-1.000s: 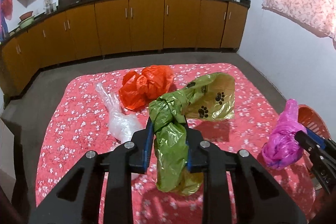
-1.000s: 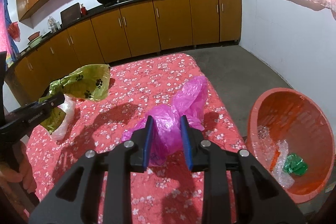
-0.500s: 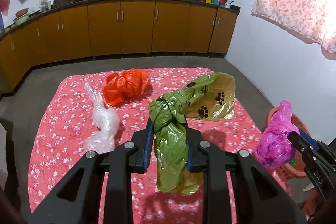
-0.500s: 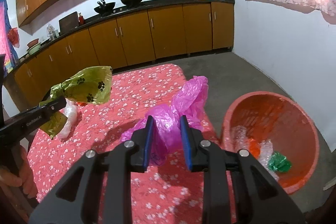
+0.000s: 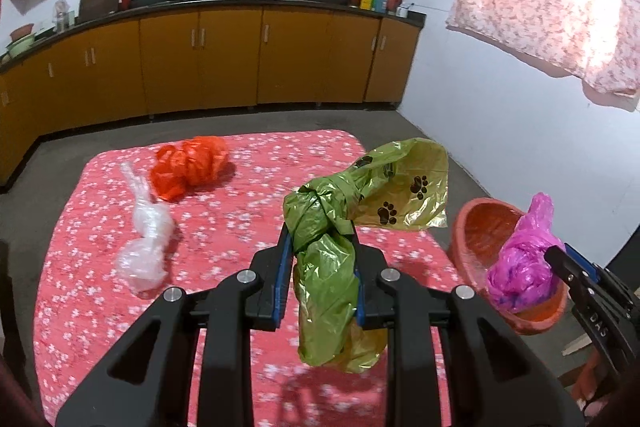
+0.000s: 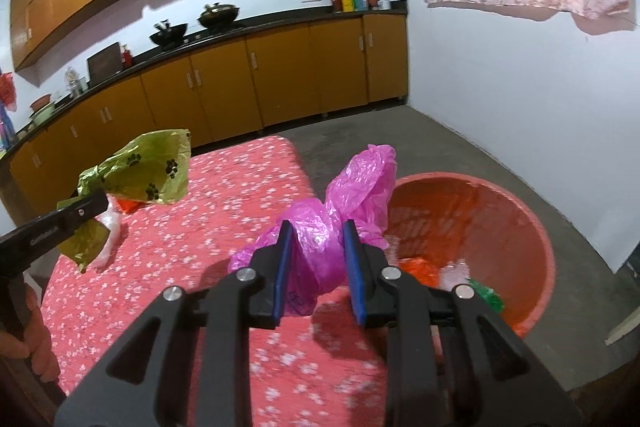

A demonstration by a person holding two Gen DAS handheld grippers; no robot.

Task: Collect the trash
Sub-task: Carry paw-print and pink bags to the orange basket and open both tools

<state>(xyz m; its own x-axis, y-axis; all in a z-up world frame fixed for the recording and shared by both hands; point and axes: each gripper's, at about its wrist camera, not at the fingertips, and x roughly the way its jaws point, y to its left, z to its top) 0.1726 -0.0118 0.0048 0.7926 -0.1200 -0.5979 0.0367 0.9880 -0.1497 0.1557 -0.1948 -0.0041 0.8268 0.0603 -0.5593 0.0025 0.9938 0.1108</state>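
Two bags hang in the air: the left gripper clamps a green bag above the counter, the right gripper grips a pink bag beside the basket.

Green paw-print bag, knotted, dangling above the table's right edge. Magenta bag hanging over orange basket. Red bag, clear bag lying near far-left corner.

White letters "DAS" readable on black right gripper body, lower right of left wrist frame. Small white lettering on black left gripper finger, left edge of right wrist frame: illegible.
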